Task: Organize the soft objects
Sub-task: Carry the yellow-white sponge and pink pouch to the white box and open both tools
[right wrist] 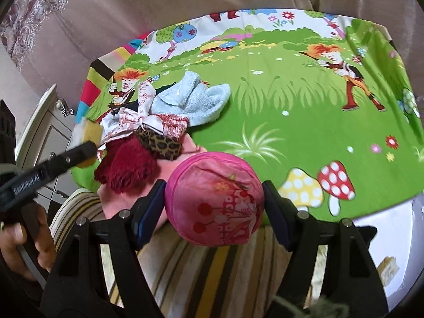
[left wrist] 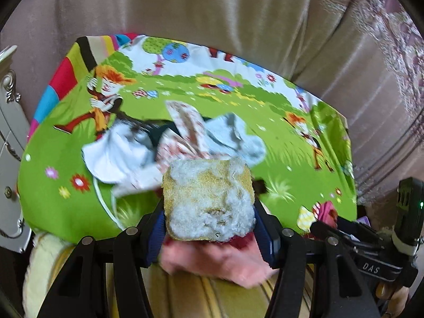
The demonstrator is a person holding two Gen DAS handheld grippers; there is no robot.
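My left gripper [left wrist: 209, 204] is shut on a yellow sponge [left wrist: 208, 198] with a worn, fuzzy white face, held above the near edge of the table. My right gripper [right wrist: 214, 201] is shut on a round pink fabric pouch [right wrist: 214, 198] with a cherry print. A heap of soft things lies on the green cartoon tablecloth [right wrist: 304, 122]: a light blue towel [right wrist: 190, 98], a red-and-white patterned cloth [right wrist: 148, 124], a leopard-print piece [right wrist: 161, 143], a dark red fuzzy cloth [right wrist: 127, 167] and a pink cloth [left wrist: 212, 259]. In the right wrist view the left gripper [right wrist: 79, 145] sits at the left of that heap.
Beige curtains [left wrist: 212, 13] hang behind the table. A pale carved cabinet [left wrist: 10, 132] stands at the left. A striped yellow cushion [right wrist: 206, 273] lies under both grippers. A person's hand [right wrist: 23, 246] grips the left tool. The tablecloth's right half [right wrist: 331, 137] carries only printed mushrooms and figures.
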